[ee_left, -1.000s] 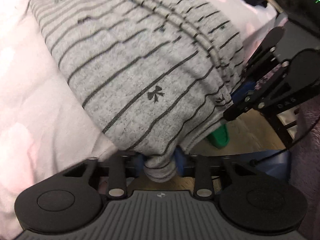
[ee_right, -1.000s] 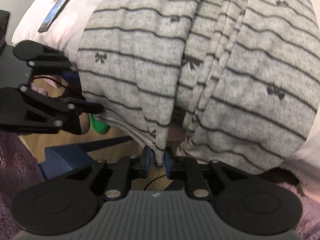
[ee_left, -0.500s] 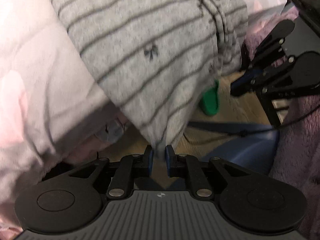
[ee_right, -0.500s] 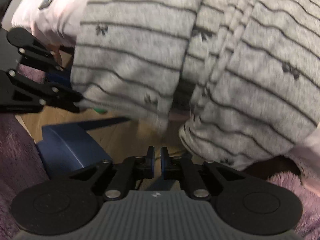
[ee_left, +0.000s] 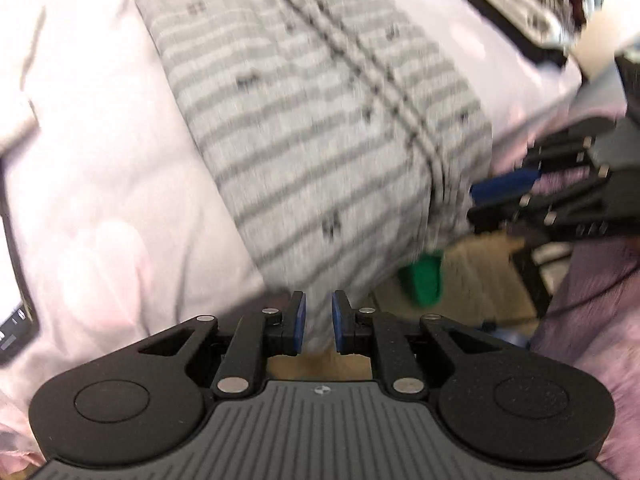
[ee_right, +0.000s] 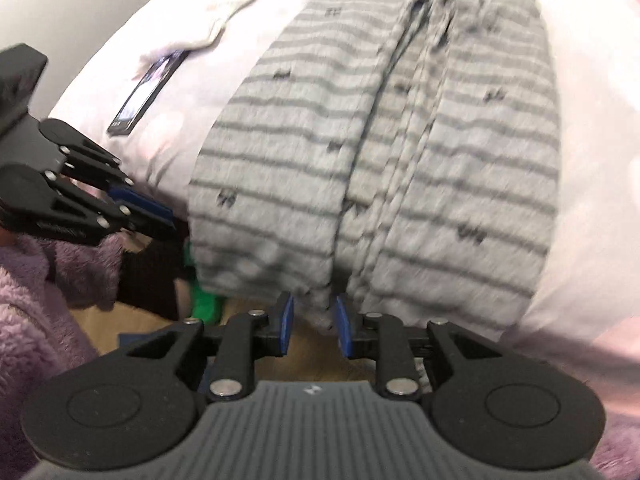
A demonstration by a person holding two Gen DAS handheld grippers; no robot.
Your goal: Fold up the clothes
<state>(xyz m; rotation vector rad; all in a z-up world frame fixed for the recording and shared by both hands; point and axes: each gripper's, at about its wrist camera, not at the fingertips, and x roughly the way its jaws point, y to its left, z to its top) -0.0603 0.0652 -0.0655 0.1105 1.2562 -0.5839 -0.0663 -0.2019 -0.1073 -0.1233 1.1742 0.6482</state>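
A grey striped garment with small bows (ee_left: 320, 120) lies flat on the pink bed (ee_left: 100, 200), its near hem hanging over the bed's edge. My left gripper (ee_left: 319, 326) hovers at that hem. Its jaws are opening, and the hem shows in the gap without the blue pads pressing on it. In the right wrist view the same garment (ee_right: 400, 160) shows a long fold down its middle. My right gripper (ee_right: 312, 330) is at the hem too, jaws opening, with a point of cloth hanging loose between the pads. Each gripper also appears in the other's view: right gripper (ee_left: 504, 194), left gripper (ee_right: 140, 208).
A dark phone (ee_right: 146, 92) lies on the bed left of the garment. A green object (ee_left: 424, 280) sits on the wooden floor below the bed's edge. Purple fleece (ee_right: 36, 280) fills the near left of the right wrist view. Dark clutter (ee_left: 532, 12) sits at the bed's far right.
Both grippers have risen and pulled back from the hem. The left held bunched cloth a second ago and its pads now stand apart. The right let go, shut empty, then reopened. The garment lies flatter.
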